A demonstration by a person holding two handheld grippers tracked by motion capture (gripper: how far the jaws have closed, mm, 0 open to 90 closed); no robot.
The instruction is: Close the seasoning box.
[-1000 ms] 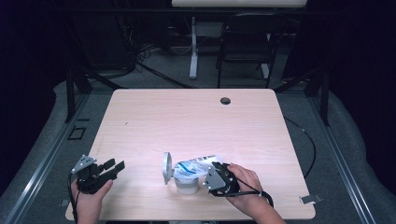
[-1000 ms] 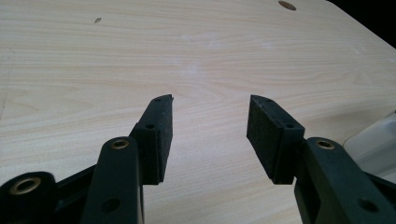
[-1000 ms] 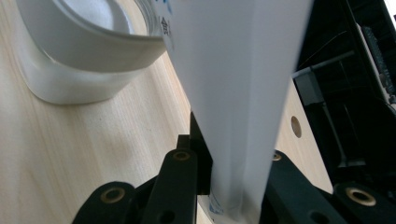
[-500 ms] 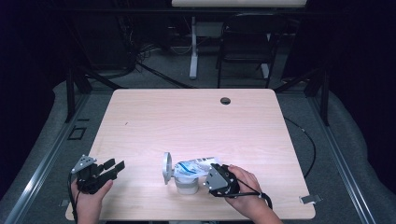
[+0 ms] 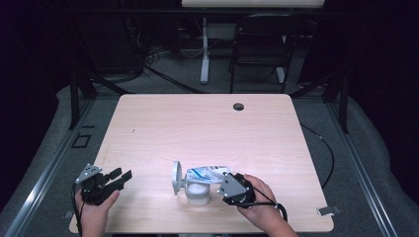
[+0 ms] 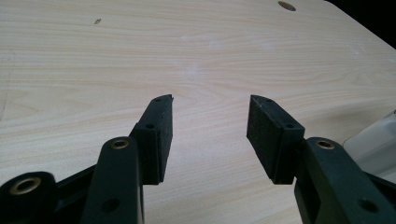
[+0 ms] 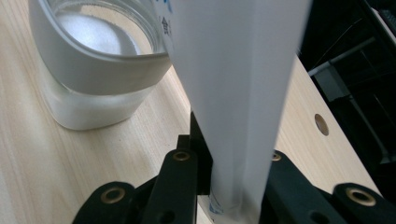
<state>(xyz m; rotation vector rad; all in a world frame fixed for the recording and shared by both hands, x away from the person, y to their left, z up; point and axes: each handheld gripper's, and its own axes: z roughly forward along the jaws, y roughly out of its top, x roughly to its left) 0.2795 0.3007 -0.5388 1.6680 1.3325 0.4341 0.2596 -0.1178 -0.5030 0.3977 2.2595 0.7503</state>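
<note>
Showing white powder (image 7: 100,35) inside the jar (image 7: 88,79), right gripper view.

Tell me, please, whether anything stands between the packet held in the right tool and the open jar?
Nothing visible does. The right tool holds the packet tilted right over the jar's open mouth, with its lid swung aside.

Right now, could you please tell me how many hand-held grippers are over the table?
2. The left hand-held gripper sits open near the table's front left corner; the right hand-held gripper is at the front middle, clamping a white packet over the glass jar.
</note>
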